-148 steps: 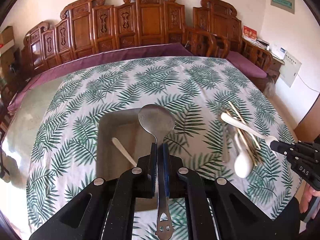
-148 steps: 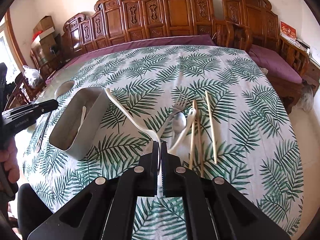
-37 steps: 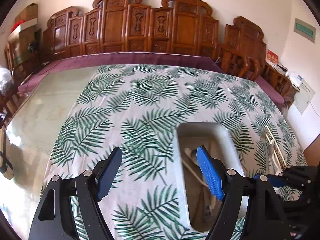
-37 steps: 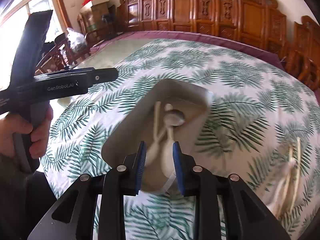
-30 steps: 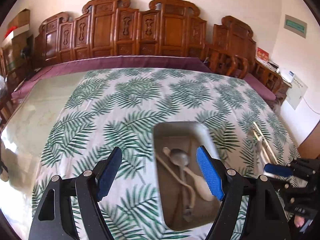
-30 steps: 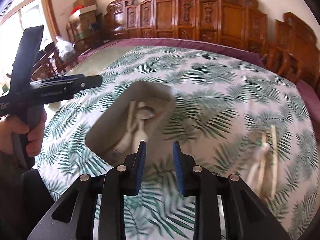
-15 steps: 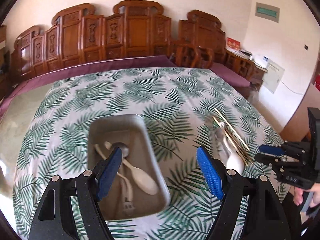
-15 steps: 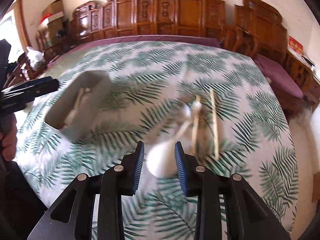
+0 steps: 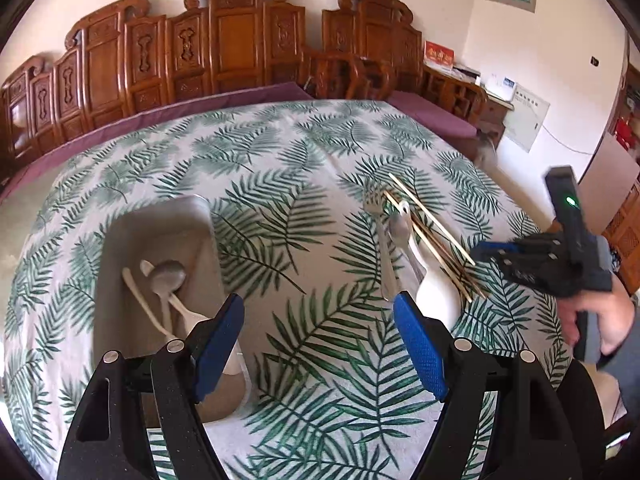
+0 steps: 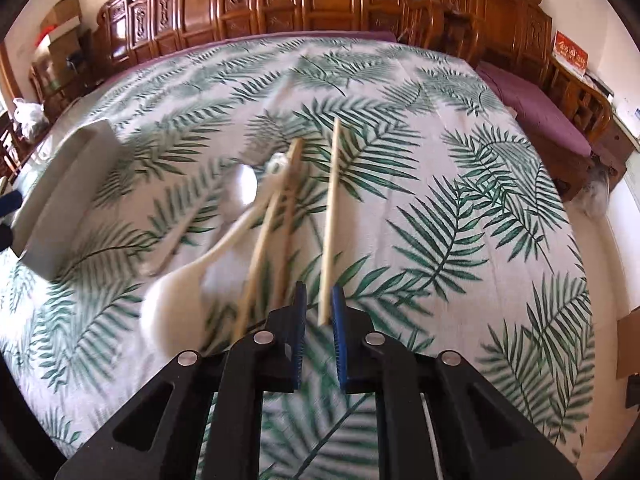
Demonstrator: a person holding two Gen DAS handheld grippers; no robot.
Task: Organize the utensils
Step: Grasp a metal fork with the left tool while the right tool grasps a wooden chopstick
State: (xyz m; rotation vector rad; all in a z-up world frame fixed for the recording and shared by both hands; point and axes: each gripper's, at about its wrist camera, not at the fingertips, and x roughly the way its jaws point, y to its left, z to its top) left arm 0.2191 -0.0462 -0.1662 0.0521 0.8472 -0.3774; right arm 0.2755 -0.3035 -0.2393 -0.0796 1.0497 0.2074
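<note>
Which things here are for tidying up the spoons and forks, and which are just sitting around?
For the job:
- grey tray, with spoons already inside
- metal fork
- white spoon
- chopsticks
- left gripper, right gripper

Just sitting around:
- leaf tablecloth
- wooden chairs
- cardboard boxes

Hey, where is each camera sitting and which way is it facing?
Left wrist: on the left gripper, open, looking down across the table at the tray; the right gripper and a hand show at right.
Right wrist: on the right gripper, jaws just closing around a chopstick, not yet pressing it.
Both show the tray, chopsticks and white spoon.
</note>
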